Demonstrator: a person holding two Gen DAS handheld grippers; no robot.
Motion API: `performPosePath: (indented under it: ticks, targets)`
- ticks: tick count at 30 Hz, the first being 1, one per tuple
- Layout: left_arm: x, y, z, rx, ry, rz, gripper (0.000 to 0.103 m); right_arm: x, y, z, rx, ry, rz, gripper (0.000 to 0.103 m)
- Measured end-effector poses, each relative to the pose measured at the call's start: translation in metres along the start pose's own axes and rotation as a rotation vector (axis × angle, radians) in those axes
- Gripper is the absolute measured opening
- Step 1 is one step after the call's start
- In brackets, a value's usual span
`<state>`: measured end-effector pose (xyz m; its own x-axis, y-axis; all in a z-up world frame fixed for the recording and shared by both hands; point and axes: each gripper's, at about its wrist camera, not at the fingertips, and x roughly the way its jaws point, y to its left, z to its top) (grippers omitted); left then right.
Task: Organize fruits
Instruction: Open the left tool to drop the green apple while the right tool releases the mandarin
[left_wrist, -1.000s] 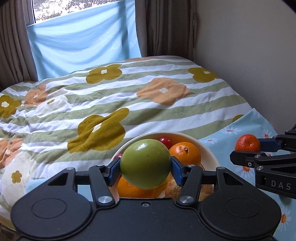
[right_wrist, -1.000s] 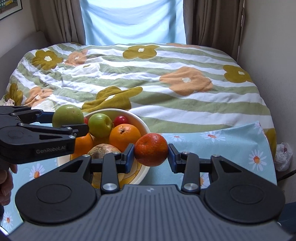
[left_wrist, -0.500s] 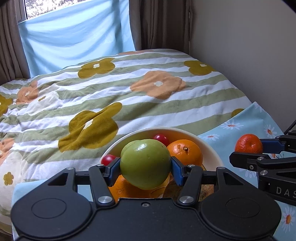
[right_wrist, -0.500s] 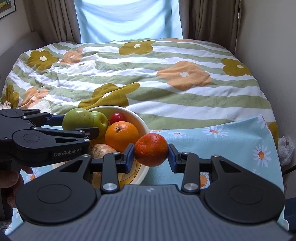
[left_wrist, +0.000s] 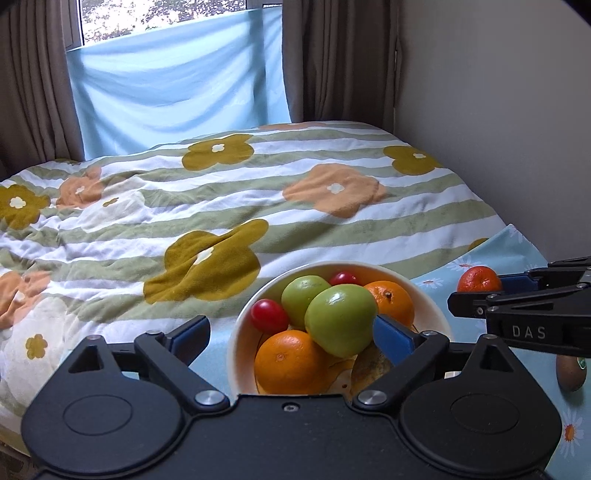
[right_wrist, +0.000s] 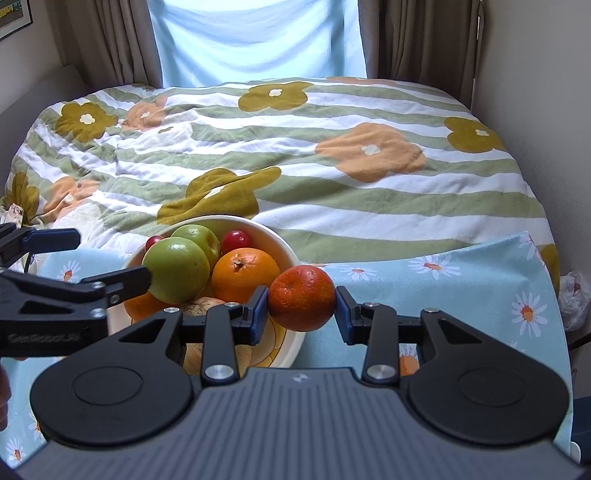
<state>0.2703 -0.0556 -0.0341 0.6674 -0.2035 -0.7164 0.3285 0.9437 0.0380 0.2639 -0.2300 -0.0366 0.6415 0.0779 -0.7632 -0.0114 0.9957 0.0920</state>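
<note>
A cream bowl (left_wrist: 436, 295) on a blue daisy cloth holds two green apples, two oranges and two small red fruits. My left gripper (left_wrist: 291, 332) is open over the bowl; the big green apple (left_wrist: 341, 319) rests in the bowl against its right finger, and shows in the right wrist view (right_wrist: 177, 269) too. My right gripper (right_wrist: 301, 308) is shut on a reddish tangerine (right_wrist: 302, 297) just right of the bowl (right_wrist: 280, 247). The tangerine also shows in the left wrist view (left_wrist: 479, 278).
A brown kiwi (left_wrist: 571, 373) lies on the daisy cloth (right_wrist: 461, 280) at right. Behind is a bed with a striped flower duvet (left_wrist: 221, 206). A wall (left_wrist: 498, 110) runs along the right; curtains hang at the back.
My left gripper has opened and let the green apple go into the bowl. The right gripper still holds the tangerine beside the bowl.
</note>
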Motion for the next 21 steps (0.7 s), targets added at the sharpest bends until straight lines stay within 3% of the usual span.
performPosePath:
  ticks: [18, 21]
  targets:
    - [-0.027, 0.030, -0.028, -0.083, 0.013, 0.074, 0.097, 0.026, 0.011, -0.004, 0.003, 0.024, 0.041, 0.053]
    - [-0.027, 0.033, -0.030, -0.089, 0.019, 0.075, 0.097, 0.023, 0.014, -0.004, -0.009, 0.001, 0.045, 0.058]
